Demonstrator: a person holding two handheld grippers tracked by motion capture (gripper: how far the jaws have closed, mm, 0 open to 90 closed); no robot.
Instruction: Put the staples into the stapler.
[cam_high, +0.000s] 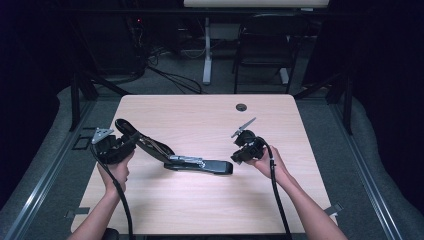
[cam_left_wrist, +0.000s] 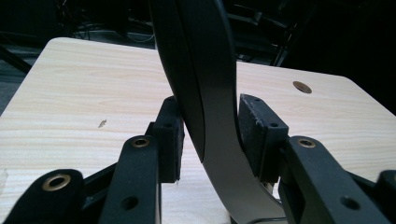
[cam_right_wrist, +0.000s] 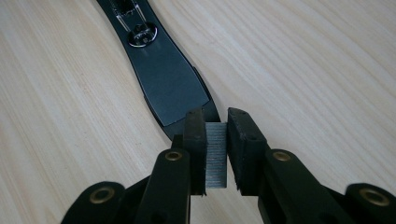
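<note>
stapler (cam_high: 200, 164) – glossy black plastic, metal | staples (cam_right_wrist: 215, 154) – ridged grey metal | table (cam_high: 210, 120) – pale matt wood

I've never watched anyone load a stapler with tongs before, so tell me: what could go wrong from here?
The right tongs pinch a thin strip of staples by its sides; it might tilt, snap or slip out before reaching the stapler base.

The left tongs hold up the stapler's opened top arm, a smooth curved surface, so it could slide free and drop shut.

The stapler otherwise rests loose on the table, so a push might shift it.
</note>
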